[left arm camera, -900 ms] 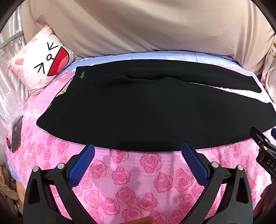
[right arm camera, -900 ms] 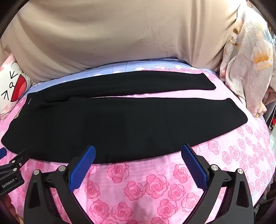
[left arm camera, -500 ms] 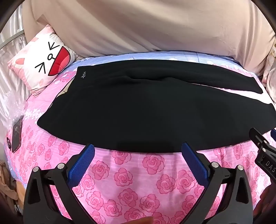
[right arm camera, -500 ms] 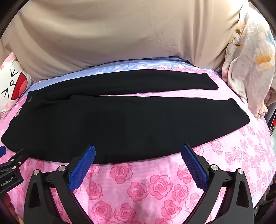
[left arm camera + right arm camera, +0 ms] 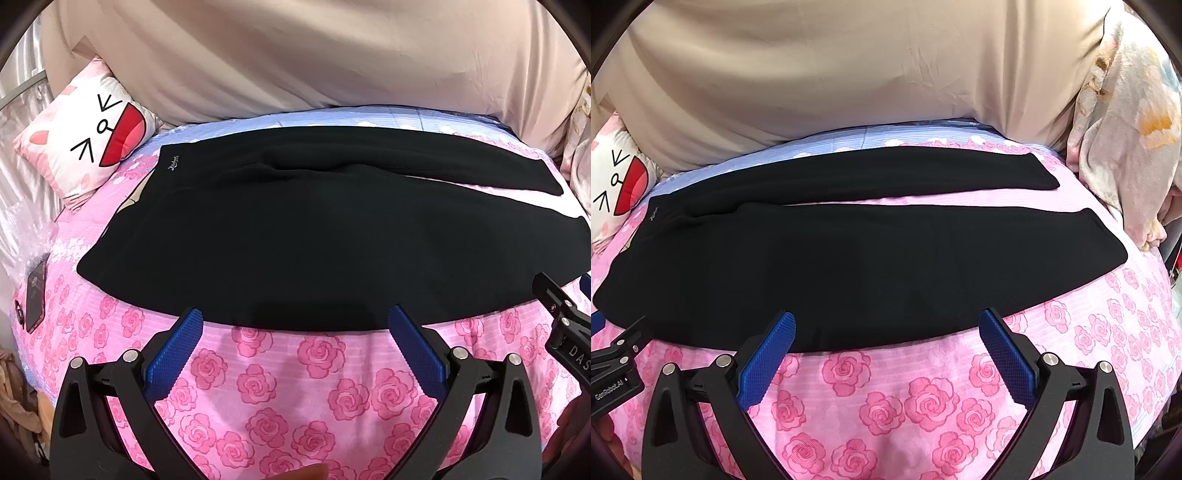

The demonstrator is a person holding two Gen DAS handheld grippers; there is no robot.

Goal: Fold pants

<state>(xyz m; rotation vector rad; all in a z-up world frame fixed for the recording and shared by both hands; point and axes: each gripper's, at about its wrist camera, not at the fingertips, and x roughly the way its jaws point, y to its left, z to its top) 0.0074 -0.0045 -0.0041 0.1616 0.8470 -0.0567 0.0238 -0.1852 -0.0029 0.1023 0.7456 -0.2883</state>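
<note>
Black knit pants (image 5: 317, 236), one pair, lie spread flat across a bed covered by a pink rose-print sheet (image 5: 280, 387), with the waistband toward the left and the two legs running off to the right, a thin strip of sheet showing between them. One small pale label (image 5: 173, 163) sits at the waistband's far corner. The left tongs (image 5: 295, 325) hover just above the near edge of the pants, their two blue pads spread wide with nothing between them; the right tongs (image 5: 886, 328) hover the same way over the near leg's edge, also gaping and empty. Each pair of tongs shows at the margin of the other's view. One white and pink cushion printed with a cartoon face (image 5: 88, 144) leans at the bed's far left corner, and one dark phone (image 5: 35, 295) lies on the sheet by the left edge. A beige cloth (image 5: 849, 74) hangs behind the bed, and one floral blanket (image 5: 1126, 140) is bunched at the right.
</note>
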